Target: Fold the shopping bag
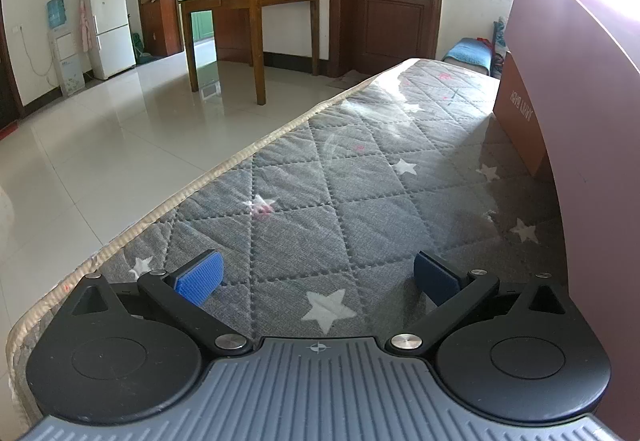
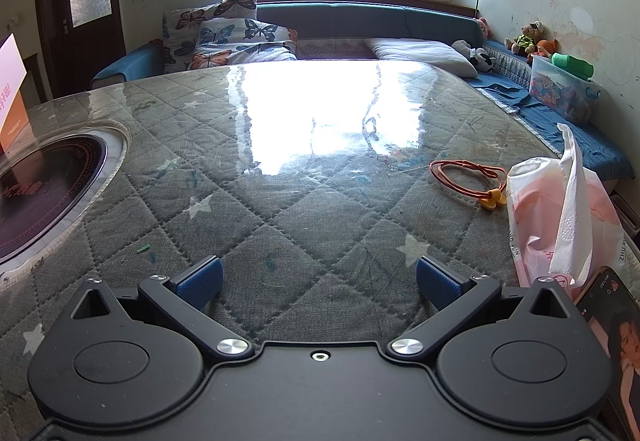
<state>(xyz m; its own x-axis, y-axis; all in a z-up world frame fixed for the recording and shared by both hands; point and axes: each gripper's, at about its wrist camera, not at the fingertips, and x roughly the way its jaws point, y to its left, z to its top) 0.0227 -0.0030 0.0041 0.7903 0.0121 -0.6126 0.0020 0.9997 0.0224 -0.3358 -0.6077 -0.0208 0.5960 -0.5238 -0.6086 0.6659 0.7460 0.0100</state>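
A brown paper shopping bag (image 1: 580, 89) stands upright at the right edge of the left wrist view, on a table covered with grey quilted star cloth (image 1: 360, 181). Its narrow side panel carries printed lettering. My left gripper (image 1: 318, 273) is open just left of the bag, its blue pads (image 1: 200, 275) wide apart over bare cloth and holding nothing. In the right wrist view a corner of the bag (image 2: 12, 93) shows at the far left edge. My right gripper (image 2: 319, 279) is open too, low over the cloth with nothing between its fingers.
A round hob (image 2: 48, 185) is set into the table at the left. At the right are a tissue pack (image 2: 560, 217), a red cord (image 2: 464, 177) and a phone (image 2: 616, 329). The table's edge (image 1: 160, 209) drops to a tiled floor. A sofa (image 2: 360, 21) runs along the far side.
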